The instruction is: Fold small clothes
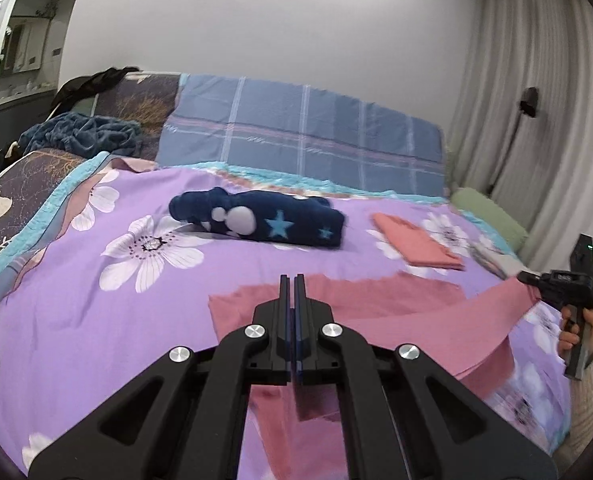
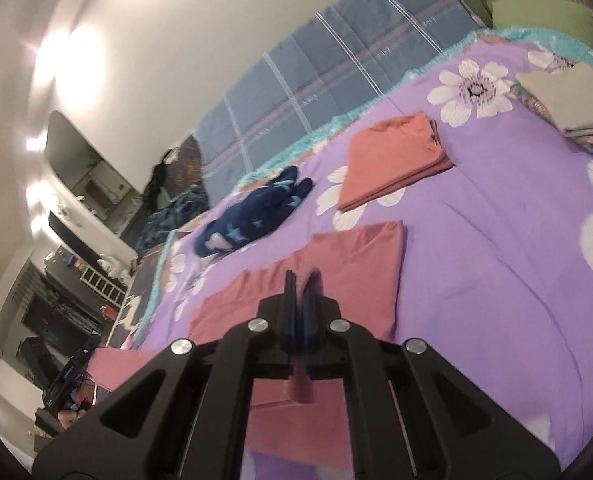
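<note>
Pink garment (image 1: 376, 304) lies spread on the near part of the bed (image 1: 76, 312), with both of its near corners lifted clear of the purple floral cover. Each corner is pinched so the cloth can be carried over itself as one flat flap, which looks like the folding step in hand. The left gripper (image 1: 293, 280) has its jaws together on the cloth, a pink fold showing beneath them. The right gripper (image 2: 302, 276) is likewise clamped on the garment, a tuck of pink poking out between its jaws; in the left view it holds the cloth's raised right corner taut. Beyond, toward the headboard, a folded coral piece (image 2: 392, 160) sits well apart, seemingly finished. A dark blue star-patterned bundle (image 1: 256, 218) rests nearer the left edge, probably awaiting its turn.
</note>
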Demonstrator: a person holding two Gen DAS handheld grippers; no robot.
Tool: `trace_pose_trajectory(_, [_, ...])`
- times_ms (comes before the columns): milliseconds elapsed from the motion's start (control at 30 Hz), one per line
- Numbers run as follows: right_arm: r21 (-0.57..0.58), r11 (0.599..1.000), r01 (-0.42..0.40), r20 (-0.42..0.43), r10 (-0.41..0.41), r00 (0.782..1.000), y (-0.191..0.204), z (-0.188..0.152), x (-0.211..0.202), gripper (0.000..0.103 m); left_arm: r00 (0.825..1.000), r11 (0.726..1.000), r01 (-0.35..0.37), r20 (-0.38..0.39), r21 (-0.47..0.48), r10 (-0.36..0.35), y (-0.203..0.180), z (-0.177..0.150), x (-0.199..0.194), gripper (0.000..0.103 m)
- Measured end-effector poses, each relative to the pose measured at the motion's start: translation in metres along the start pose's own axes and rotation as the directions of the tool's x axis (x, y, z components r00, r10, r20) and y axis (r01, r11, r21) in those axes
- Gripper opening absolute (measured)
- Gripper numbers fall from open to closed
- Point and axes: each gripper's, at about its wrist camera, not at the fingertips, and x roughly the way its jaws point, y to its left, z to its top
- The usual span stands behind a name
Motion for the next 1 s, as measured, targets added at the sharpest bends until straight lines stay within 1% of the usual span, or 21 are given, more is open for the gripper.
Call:
trace_pose_trajectory(33, [-0.002,1.0,0.006,-0.01,-0.006,1.0,-0.001,0.005,0.013,0.004,1.0,1.0,-0.02,-0.009,0.0,0.02,0.003,0.005,0.016,0.001])
trace_pose_trajectory(100, [-0.03,0.999,0.041,-0.025,-0.042,0.999,-0.003,0.015,0.041,0.005,0.999,0.999,-0.043,-0.032,-0.004,0.042,0.011,0.011,0.052,0.001])
trace_pose_trajectory(133, [-0.054,0.995,0.079,-0.033,-0.081,0.996,-0.005,0.018,0.058,0.005,0.997,0.999,-0.047,-0.066,-0.016,0.045,0.017,0.01,0.077,0.001])
trace_pose_trajectory(167, [-0.065,0.992,0.108,-0.041,-0.111,0.993,-0.009,0.02,0.069,0.005,0.995,0.999,-0.049,-0.091,-0.024,0.047,0.021,0.007,0.093,0.001])
trace_pose_trajectory(233, [-0.068,0.985,0.157,-0.078,-0.162,0.984,-0.022,0.02,0.098,0.005,0.987,0.997,-0.067,-0.147,-0.026,0.063,0.027,-0.002,0.127,0.001])
trace_pose_trajectory(300, [-0.067,0.979,0.194,-0.105,-0.201,0.974,-0.036,0.017,0.117,0.006,0.974,0.996,-0.092,-0.211,-0.019,0.086,0.034,-0.018,0.161,0.001])
trace_pose_trajectory(367, [-0.072,0.974,0.213,-0.116,-0.221,0.968,-0.047,0.014,0.13,0.009,0.964,0.995,-0.098,-0.252,-0.031,0.087,0.041,-0.032,0.178,0.001])
trace_pose_trajectory(467, [-0.052,0.979,0.198,-0.138,-0.203,0.969,-0.059,0.011,0.138,0.009,0.96,0.995,-0.093,-0.27,-0.044,0.077,0.048,-0.046,0.186,0.001])
trace_pose_trajectory(633, [-0.061,0.984,0.17,-0.157,-0.177,0.972,-0.058,0.006,0.128,0.015,0.965,0.995,-0.044,-0.263,-0.092,0.018,0.055,-0.045,0.173,0.002])
trace_pose_trajectory(667, [-0.069,0.985,0.161,-0.16,-0.17,0.972,-0.056,0.004,0.123,0.017,0.964,0.995,-0.023,-0.267,-0.098,-0.004,0.054,-0.046,0.167,0.003])
trace_pose_trajectory(733, [-0.1,0.984,0.147,-0.163,-0.162,0.973,-0.049,-0.001,0.115,0.02,0.962,0.996,-0.004,-0.273,-0.095,-0.022,0.05,-0.049,0.158,0.006])
trace_pose_trajectory(767, [-0.116,0.983,0.144,-0.164,-0.162,0.973,-0.045,-0.003,0.112,0.02,0.96,0.996,0.004,-0.279,-0.084,-0.027,0.047,-0.051,0.153,0.009])
trace_pose_trajectory(833, [-0.153,0.978,0.143,-0.168,-0.169,0.971,-0.04,-0.008,0.11,0.021,0.955,0.998,0.013,-0.294,-0.066,-0.032,0.043,-0.056,0.147,0.009])
trace_pose_trajectory(867, [-0.177,0.973,0.146,-0.171,-0.176,0.969,-0.037,-0.01,0.11,0.02,0.95,0.998,0.017,-0.311,-0.058,-0.034,0.04,-0.06,0.146,0.009])
trace_pose_trajectory(900, [-0.192,0.969,0.153,-0.175,-0.187,0.967,-0.035,-0.012,0.111,0.017,0.943,0.999,0.016,-0.33,-0.049,-0.031,0.038,-0.063,0.147,0.009])
trace_pose_trajectory(933, [-0.2,0.967,0.158,-0.18,-0.194,0.964,-0.034,-0.013,0.113,0.007,0.939,0.999,0.014,-0.342,-0.04,-0.027,0.036,-0.065,0.148,0.007])
trace_pose_trajectory(967, [-0.201,0.966,0.162,-0.182,-0.199,0.963,-0.034,-0.013,0.114,0.004,0.938,1.0,0.009,-0.345,-0.024,-0.017,0.033,-0.065,0.149,0.001])
trace_pose_trajectory(1000, [-0.191,0.968,0.164,-0.173,-0.198,0.965,-0.034,-0.013,0.114,0.004,0.94,1.0,0.011,-0.341,-0.019,-0.017,0.032,-0.064,0.149,0.001])
